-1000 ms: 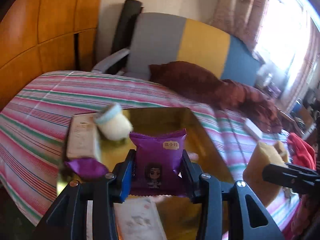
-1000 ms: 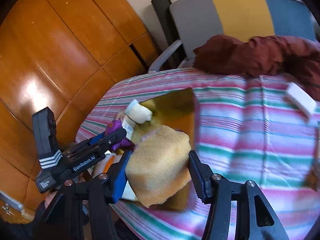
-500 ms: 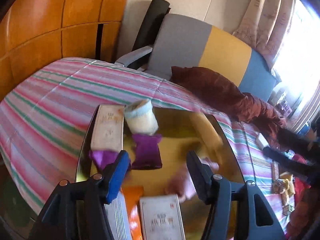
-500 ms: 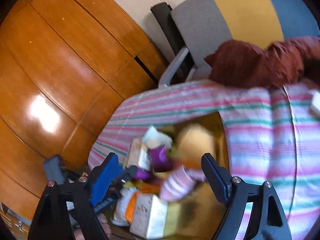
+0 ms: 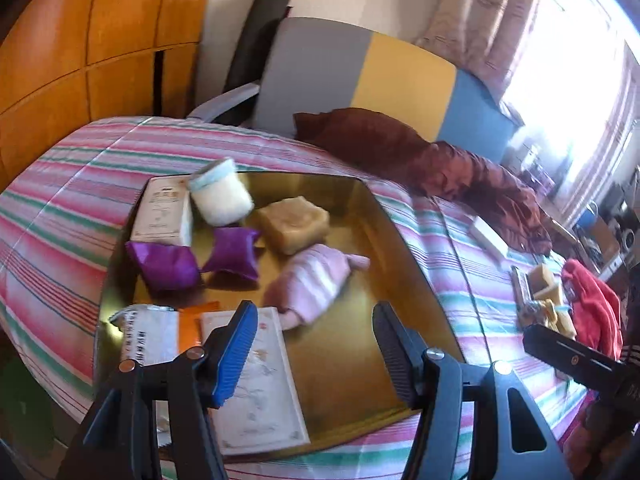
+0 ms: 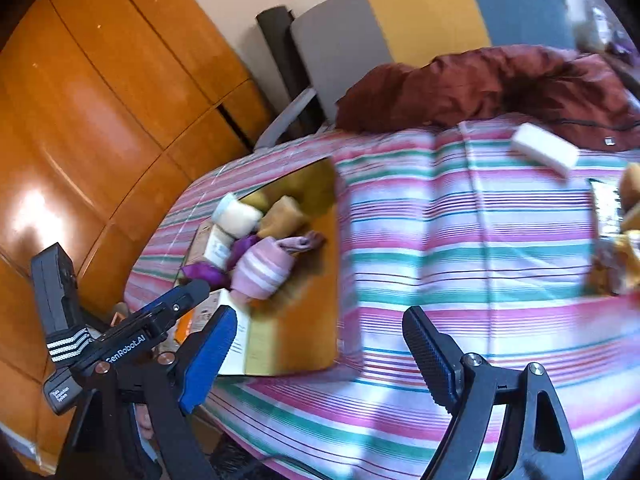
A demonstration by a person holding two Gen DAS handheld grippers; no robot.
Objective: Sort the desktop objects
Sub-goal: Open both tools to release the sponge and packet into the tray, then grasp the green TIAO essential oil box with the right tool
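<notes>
A gold tray (image 5: pixel 404 240) on the striped tablecloth holds a white box (image 5: pixel 164 212), a jar (image 5: pixel 220 196), two purple packets (image 5: pixel 232 252), a tan sponge (image 5: pixel 294 222), a rolled pink striped sock (image 5: pixel 312 280) and a flat white box (image 5: pixel 260 392). My left gripper (image 5: pixel 314 344) hovers over the tray's near end, open, with nothing between its fingers. My right gripper (image 6: pixel 316 320) is open and empty over the tray's (image 6: pixel 320 184) right edge and the cloth. The left gripper (image 6: pixel 160 312) shows at the lower left of the right wrist view.
A white block (image 6: pixel 544 150) lies on the cloth to the right of the tray. Farther right sit several small items (image 5: pixel 540 296) and a red cloth (image 5: pixel 592 304). A dark red garment (image 5: pixel 420 156) and a chair (image 5: pixel 360 72) stand behind the table.
The left gripper let go of the purple packet and the right one let go of the sponge; both now lie in the tray. Both grippers opened and drew back.
</notes>
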